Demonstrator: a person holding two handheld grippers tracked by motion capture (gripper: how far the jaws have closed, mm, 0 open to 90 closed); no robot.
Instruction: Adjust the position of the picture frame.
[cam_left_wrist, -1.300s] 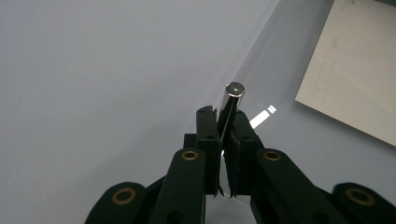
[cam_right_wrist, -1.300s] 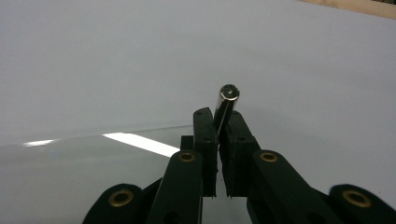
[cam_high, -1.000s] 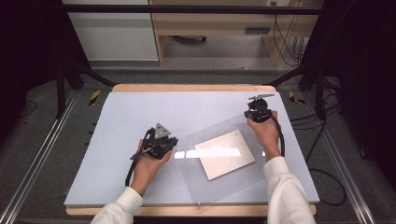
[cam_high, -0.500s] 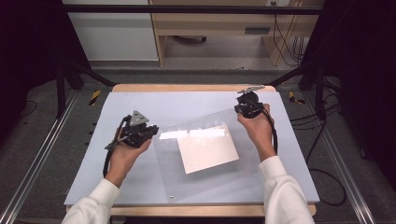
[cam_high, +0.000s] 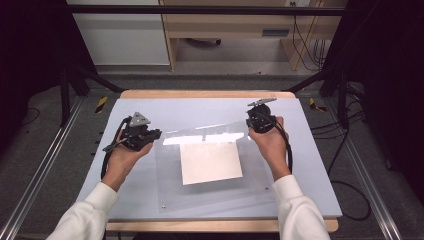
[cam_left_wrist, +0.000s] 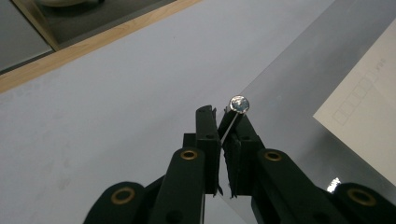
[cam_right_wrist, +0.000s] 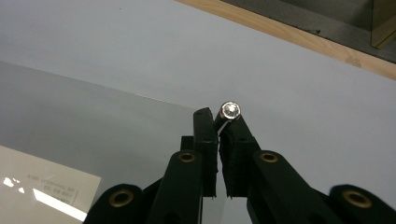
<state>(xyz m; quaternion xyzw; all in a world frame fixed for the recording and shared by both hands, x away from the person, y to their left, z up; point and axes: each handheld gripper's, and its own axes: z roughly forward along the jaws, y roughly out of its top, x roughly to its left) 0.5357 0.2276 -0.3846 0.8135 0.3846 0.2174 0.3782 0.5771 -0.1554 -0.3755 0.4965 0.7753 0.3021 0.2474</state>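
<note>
A clear plastic sheet (cam_high: 210, 197) lies across the middle of the grey table top (cam_high: 200, 110), over a white paper (cam_high: 210, 162). My left gripper (cam_high: 156, 135) is shut on the sheet's far left corner. In the left gripper view the gripper (cam_left_wrist: 223, 116) pinches the sheet's edge (cam_left_wrist: 299, 79) just below a round metal stud (cam_left_wrist: 238, 103), with the paper (cam_left_wrist: 369, 116) to the right. My right gripper (cam_high: 251, 124) is shut on the far right corner. In the right gripper view the gripper (cam_right_wrist: 218, 119) clamps the sheet (cam_right_wrist: 93, 116) below another stud (cam_right_wrist: 230, 110).
A wooden rim (cam_high: 200, 94) borders the table's far edge. Yellow-and-black tools lie off the table at the far left (cam_high: 101, 103) and far right (cam_high: 312, 103). Metal rails (cam_high: 45, 165) run along both sides. Small studs mark the sheet's near corners (cam_high: 163, 206).
Both grippers have moved left with the sheet in them, the left one also farther from me. The sheet and paper have turned to lie more square with the table.
</note>
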